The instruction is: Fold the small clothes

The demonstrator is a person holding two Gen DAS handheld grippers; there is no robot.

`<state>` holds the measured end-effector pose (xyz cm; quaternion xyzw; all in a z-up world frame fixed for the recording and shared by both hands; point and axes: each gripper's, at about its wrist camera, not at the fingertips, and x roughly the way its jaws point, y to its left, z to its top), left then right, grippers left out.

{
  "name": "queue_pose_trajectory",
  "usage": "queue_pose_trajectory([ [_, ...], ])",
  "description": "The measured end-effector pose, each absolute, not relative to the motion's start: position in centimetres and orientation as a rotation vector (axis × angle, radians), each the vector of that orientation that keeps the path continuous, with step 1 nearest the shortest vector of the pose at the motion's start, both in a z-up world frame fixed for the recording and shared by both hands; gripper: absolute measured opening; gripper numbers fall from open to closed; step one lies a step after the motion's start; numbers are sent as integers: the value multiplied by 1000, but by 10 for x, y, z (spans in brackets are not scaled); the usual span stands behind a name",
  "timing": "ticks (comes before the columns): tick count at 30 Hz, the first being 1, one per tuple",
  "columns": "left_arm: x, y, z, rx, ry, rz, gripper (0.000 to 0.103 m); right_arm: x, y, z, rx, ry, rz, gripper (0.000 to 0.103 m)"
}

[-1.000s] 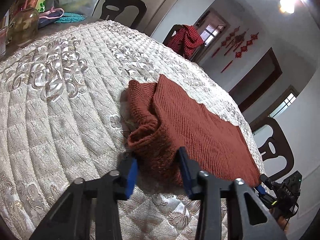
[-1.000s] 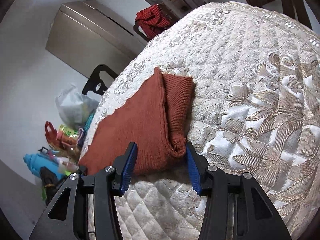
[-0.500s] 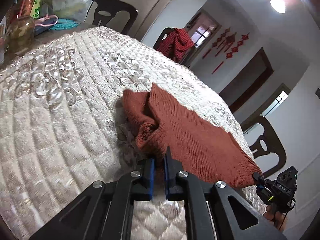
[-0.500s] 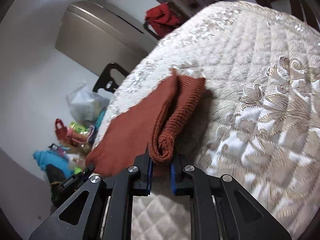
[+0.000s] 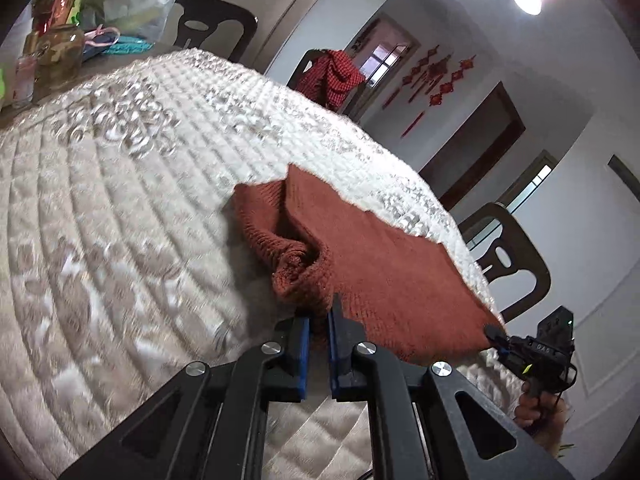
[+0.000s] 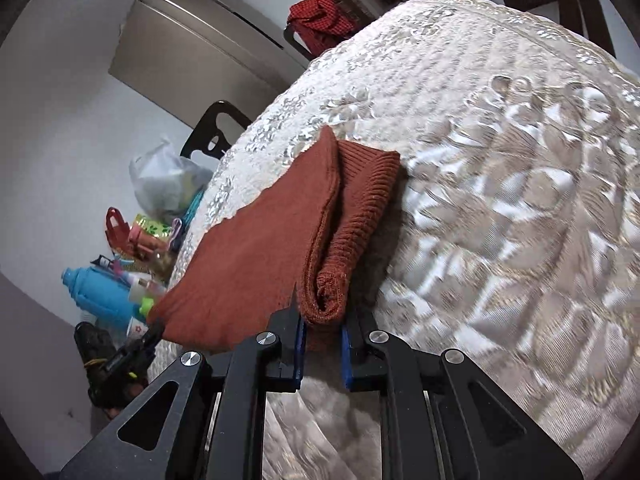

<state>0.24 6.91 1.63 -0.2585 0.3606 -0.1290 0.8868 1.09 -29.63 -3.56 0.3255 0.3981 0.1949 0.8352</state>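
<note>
A rust-red knitted garment lies partly folded on the cream quilted table cover. My left gripper is shut on its near corner, where a folded sleeve bunches up. My right gripper is shut on the opposite near corner of the garment, over the rolled ribbed edge. Both held corners are lifted a little off the cover. The right gripper also shows in the left wrist view, and the left one in the right wrist view.
Dark chairs stand around the table, one draped with a red checked cloth. A plastic bag, jars and a blue bottle crowd the table's far end. The quilted cover stretches wide beside the garment.
Both grippers went from open around the garment's near corners to shut on them, then raised the corners slightly off the cover.
</note>
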Motion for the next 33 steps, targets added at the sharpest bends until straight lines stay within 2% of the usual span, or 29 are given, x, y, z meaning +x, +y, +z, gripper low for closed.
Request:
queue_pose_trajectory([
  [5,5,69,-4,-532,809,-268,9,15,-297,-42,662,862,398,15],
  [8,-1,70,5,-499,793,-275,11,12,-290,-33,590,855,384,17],
  [15,-10,82,39,-396,703,-196,13,-9,-286,13,416,701,315,20],
  [17,-9,85,49,-386,671,-173,19,-13,-277,25,371,658,318,23],
  [19,-4,82,54,-386,654,-185,23,-14,-263,33,331,633,345,33],
  [25,29,39,41,-300,715,-278,23,11,-197,19,229,700,508,33],
  [26,33,33,37,-285,727,-282,23,15,-187,16,207,709,519,31],
  [28,41,24,30,-252,750,-266,23,25,-167,10,178,728,558,21],
  [33,41,17,16,-210,771,-256,23,52,-145,-14,125,823,535,19],
])
